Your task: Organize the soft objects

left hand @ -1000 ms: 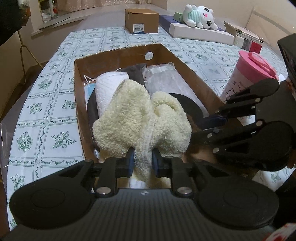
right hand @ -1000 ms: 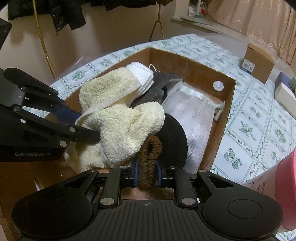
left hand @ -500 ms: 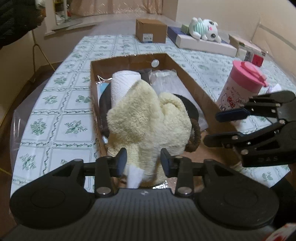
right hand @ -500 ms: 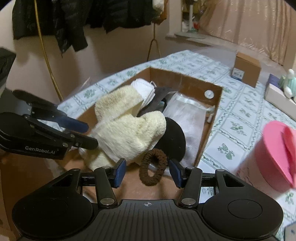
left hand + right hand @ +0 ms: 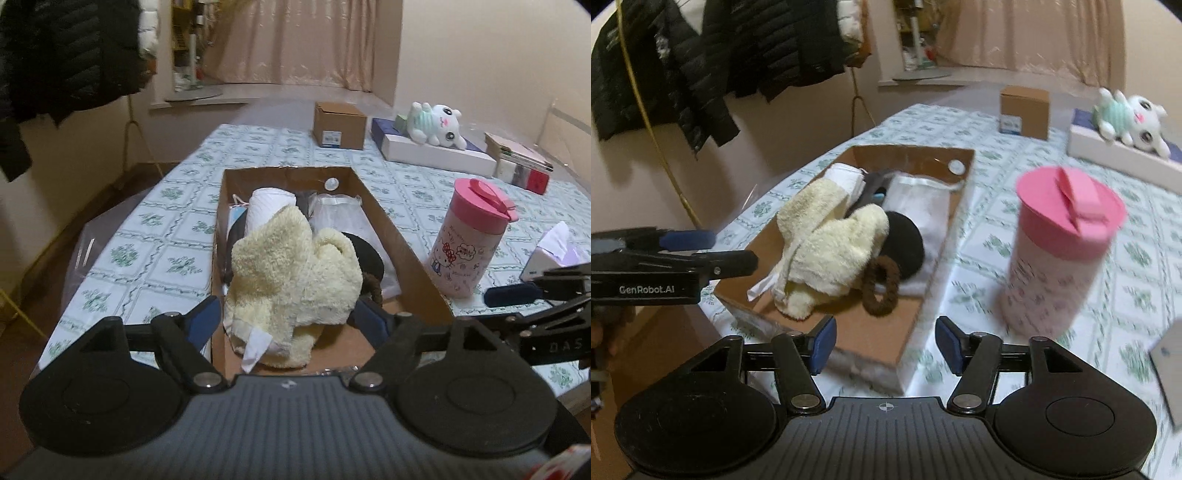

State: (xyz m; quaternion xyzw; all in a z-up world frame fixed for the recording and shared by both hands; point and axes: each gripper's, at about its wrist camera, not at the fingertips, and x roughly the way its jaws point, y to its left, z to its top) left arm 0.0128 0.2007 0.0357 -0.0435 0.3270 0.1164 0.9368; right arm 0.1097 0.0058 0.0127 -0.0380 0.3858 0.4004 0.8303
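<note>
The cardboard box (image 5: 400, 240) holds a cream towel (image 5: 291, 273), brown scrunchie (image 5: 881, 284) and white pouch (image 5: 919, 201); left gripper (image 5: 288, 317) and right gripper (image 5: 885, 343) are opening, empty.

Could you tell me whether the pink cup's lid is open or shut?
Shut: the pink lid sits flush on the cup, its flip tab folded down.

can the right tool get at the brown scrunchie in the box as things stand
Probably yes. The brown scrunchie lies uncovered at the box's near end, beside the cream towel. The right tool, its jaws opening and empty, faces it with only the low wall between.
</note>
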